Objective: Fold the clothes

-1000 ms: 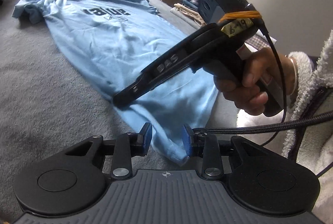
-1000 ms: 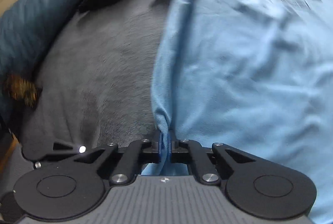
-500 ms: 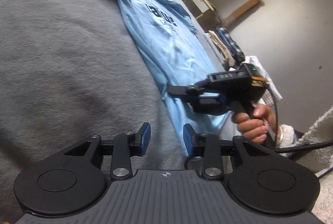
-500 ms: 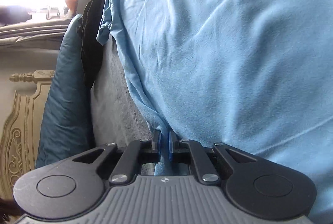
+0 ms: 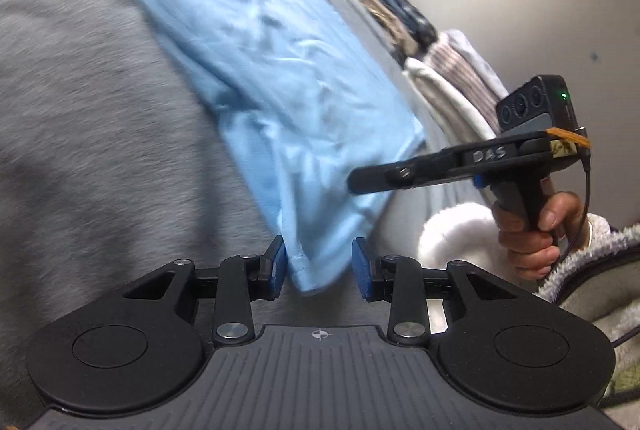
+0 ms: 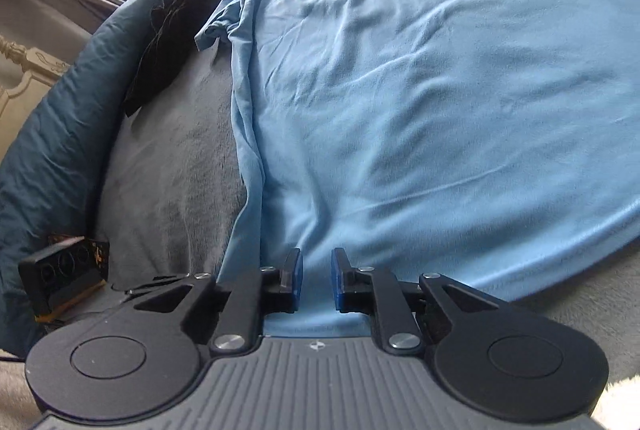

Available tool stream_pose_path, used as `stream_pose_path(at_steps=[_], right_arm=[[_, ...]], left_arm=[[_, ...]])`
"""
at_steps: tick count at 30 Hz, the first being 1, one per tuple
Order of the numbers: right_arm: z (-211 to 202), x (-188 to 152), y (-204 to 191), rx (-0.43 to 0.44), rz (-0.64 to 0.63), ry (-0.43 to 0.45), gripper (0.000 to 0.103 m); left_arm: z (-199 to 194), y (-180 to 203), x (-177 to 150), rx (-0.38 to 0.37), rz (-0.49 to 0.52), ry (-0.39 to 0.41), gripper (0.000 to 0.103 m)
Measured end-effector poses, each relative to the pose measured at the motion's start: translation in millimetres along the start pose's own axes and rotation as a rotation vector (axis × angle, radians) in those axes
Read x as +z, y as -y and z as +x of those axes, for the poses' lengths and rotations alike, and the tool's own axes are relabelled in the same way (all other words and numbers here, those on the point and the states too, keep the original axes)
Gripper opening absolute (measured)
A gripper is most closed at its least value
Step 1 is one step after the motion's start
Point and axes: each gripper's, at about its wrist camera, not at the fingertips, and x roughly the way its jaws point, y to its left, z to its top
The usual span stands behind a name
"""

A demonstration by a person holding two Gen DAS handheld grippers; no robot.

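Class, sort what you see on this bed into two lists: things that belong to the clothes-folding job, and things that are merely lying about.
Belongs to the job:
light blue T-shirt
left gripper, open
right gripper, jaws just been opening, apart over the hem

Lying about:
black cloth
teal pillow
stack of folded clothes
grey blanket

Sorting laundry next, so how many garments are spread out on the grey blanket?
2: a light blue T-shirt lies flat mid-blanket, and a black garment is crumpled beside the teal pillow. More may lie outside the views.
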Motion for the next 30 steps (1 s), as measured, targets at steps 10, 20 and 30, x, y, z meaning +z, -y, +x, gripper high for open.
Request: stream_pose_path(at_steps=[10,20,30], right_arm=[[7,-39,-48,-0.122,-0.309,-0.005,0.022],[2,-51,-74,-0.092,-0.470,0.022,0.042],[3,-43,-61,-0.015,-0.310,0.092,0.041]], left_arm=[[2,8,5,-0.024,0.013,0.024,0.034],[6,-1,8,-0.099,-0.066,0.046,0.036],[-2,-22,4,-0.172,-0.209,0.100,0.042]])
